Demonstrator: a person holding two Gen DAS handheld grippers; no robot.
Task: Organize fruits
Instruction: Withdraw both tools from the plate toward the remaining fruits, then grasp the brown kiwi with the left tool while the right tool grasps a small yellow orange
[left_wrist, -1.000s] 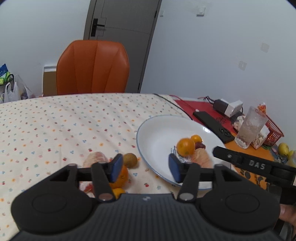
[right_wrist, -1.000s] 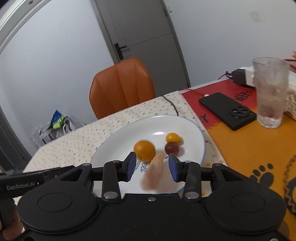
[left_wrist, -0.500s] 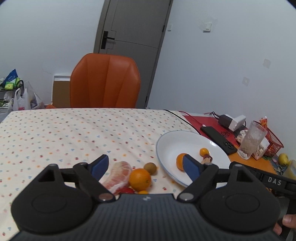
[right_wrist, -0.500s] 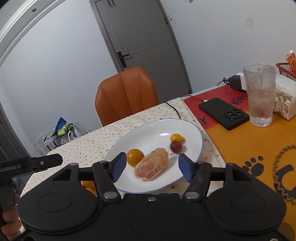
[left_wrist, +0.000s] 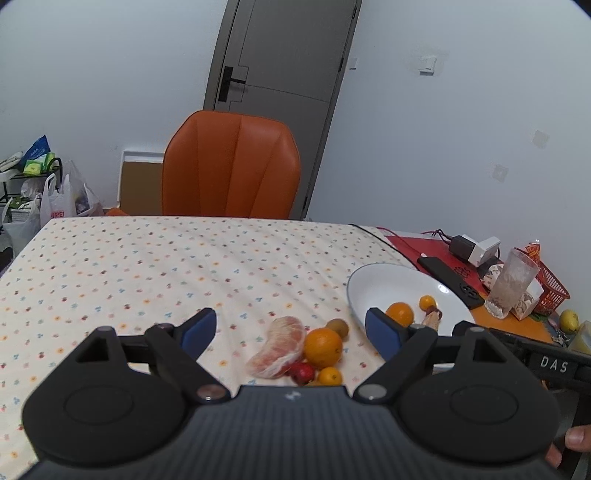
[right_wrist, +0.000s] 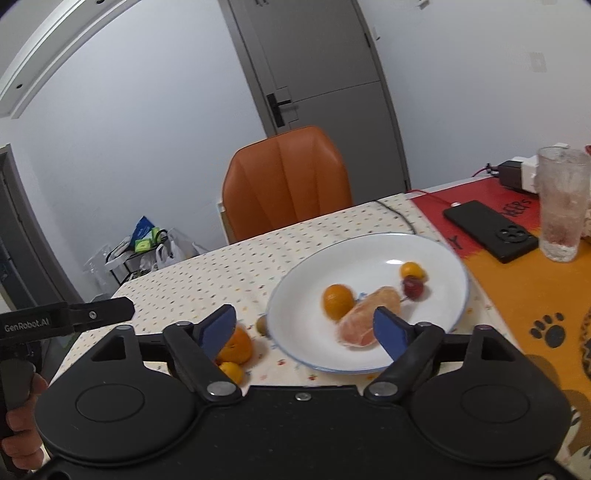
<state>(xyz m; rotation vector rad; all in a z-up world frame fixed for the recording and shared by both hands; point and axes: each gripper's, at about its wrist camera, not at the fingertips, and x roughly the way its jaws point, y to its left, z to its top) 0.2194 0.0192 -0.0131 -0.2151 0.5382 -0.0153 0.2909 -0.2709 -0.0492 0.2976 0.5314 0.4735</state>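
Note:
A white plate (right_wrist: 436, 254) holds an orange (right_wrist: 338, 301), a peeled citrus piece (right_wrist: 369, 317), a small orange fruit (right_wrist: 412, 269) and a dark red fruit (right_wrist: 413, 287). Left of the plate (left_wrist: 380, 284) on the dotted cloth lie a peeled citrus piece (left_wrist: 279, 349), an orange (left_wrist: 323, 347), a kiwi (left_wrist: 338, 326), a red fruit (left_wrist: 303, 371) and a small orange fruit (left_wrist: 330, 376). My left gripper (left_wrist: 291, 330) is open and empty above the loose fruit. My right gripper (right_wrist: 306, 328) is open and empty, just before the plate's near rim.
An orange chair (left_wrist: 231, 166) stands at the table's far side. Right of the plate are a black phone (right_wrist: 491, 230), a glass (right_wrist: 563, 203), a charger (left_wrist: 476, 247), a red basket (left_wrist: 550, 291) and a lemon (left_wrist: 569, 319). Bags (left_wrist: 55, 199) sit on the floor at left.
My right gripper opened, left the peeled citrus piece on the plate and drew back. My left gripper opened wider and pulled back, so the loose fruit now shows between its fingers.

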